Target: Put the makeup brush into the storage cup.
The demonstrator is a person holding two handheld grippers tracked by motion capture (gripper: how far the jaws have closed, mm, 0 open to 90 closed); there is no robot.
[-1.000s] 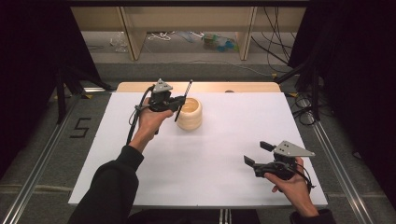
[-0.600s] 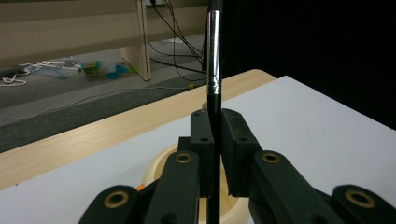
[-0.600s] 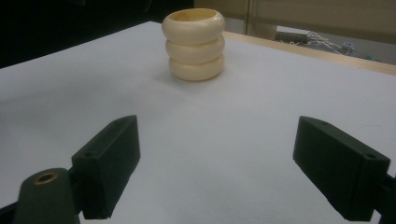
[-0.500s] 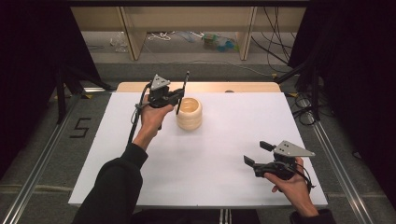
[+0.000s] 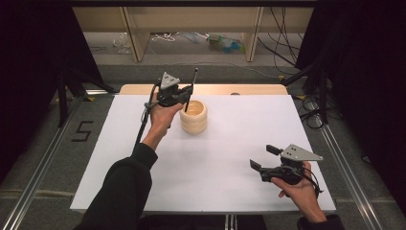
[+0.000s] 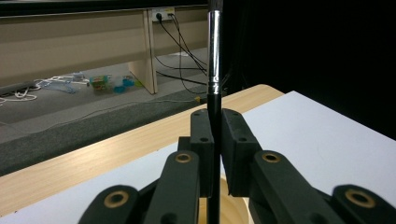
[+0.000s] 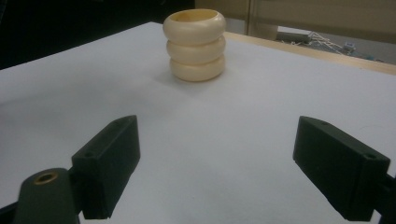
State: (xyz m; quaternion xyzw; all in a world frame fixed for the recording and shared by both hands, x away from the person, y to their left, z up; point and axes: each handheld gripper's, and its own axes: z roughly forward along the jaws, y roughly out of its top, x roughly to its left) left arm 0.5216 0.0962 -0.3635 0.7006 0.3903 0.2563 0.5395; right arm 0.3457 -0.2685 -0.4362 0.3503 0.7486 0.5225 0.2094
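A cream ribbed holder (image 5: 194,118) stands on the white tabletop (image 5: 225,143), toward the far middle. My left gripper (image 5: 186,99) hovers just above its left rim, shut on a thin black brush handle (image 5: 190,90) with a silver ferrule. The handle stands nearly upright, its lower end over the holder's mouth. In the left gripper view the brush handle (image 6: 214,70) rises between the shut left gripper (image 6: 215,140), with the holder's rim (image 6: 233,205) below. My right gripper (image 5: 264,158) hangs open and empty near the front right. In the right gripper view the holder (image 7: 195,44) stands far ahead of the right gripper (image 7: 219,144).
A wooden table edge (image 5: 249,89) runs behind the white top. Beyond it are shelf legs and cables on the floor (image 5: 210,43). Metal rails (image 5: 43,167) flank the table on both sides.
My left gripper has lifted and tilted back, raising the brush to a more upright stand over the holder. The right gripper has stayed put.
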